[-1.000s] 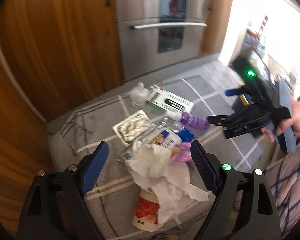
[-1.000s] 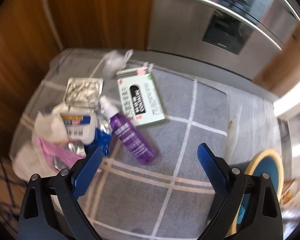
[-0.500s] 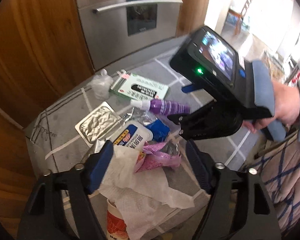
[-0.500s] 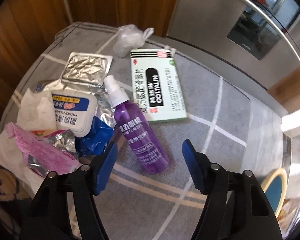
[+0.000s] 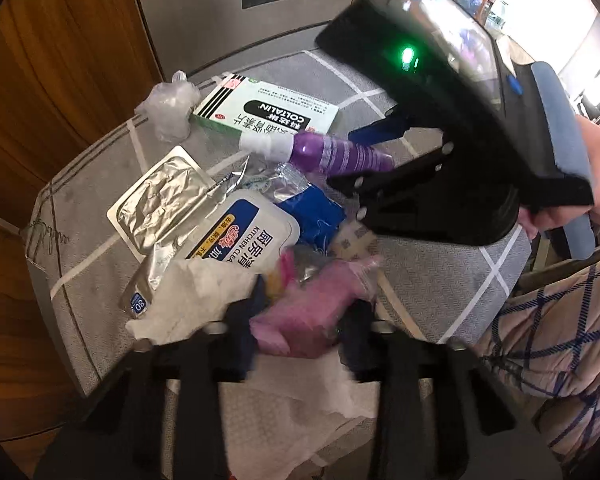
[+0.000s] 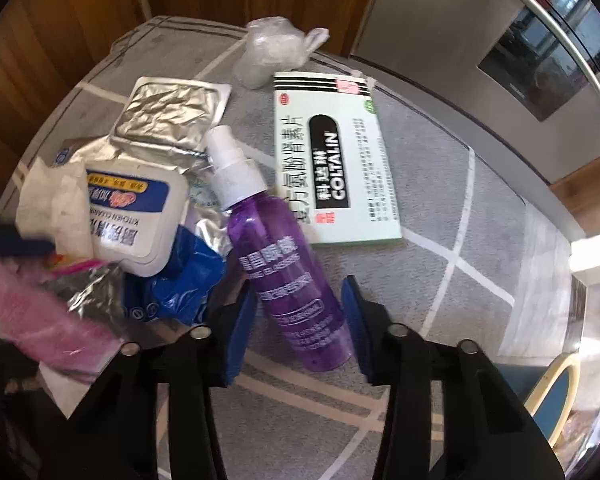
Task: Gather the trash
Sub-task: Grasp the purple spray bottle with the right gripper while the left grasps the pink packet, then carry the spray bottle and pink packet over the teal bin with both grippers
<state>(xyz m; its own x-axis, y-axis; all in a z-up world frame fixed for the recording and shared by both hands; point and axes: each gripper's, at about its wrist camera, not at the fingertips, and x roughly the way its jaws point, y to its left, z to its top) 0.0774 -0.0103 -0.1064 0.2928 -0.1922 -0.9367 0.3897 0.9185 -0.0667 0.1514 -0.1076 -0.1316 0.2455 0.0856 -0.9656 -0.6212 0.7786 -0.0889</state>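
Starting at our left, we have the left tongs (image 5: 300,332) narrowed around a pink wrapper (image 5: 312,312), their blue pads pressing its sides above a crumpled white tissue (image 5: 196,300). Beside it lie a wipes pack (image 6: 136,216), a foil tray (image 6: 168,112) and a blue wrapper (image 6: 184,280) on the grey checked tabletop (image 6: 440,184). Further right, our right tongs (image 6: 296,316) straddle the base of a purple spray bottle (image 6: 284,264), half open, pads just beside it, not gripping. A green Coltalin box (image 6: 336,156) lies past the bottle.
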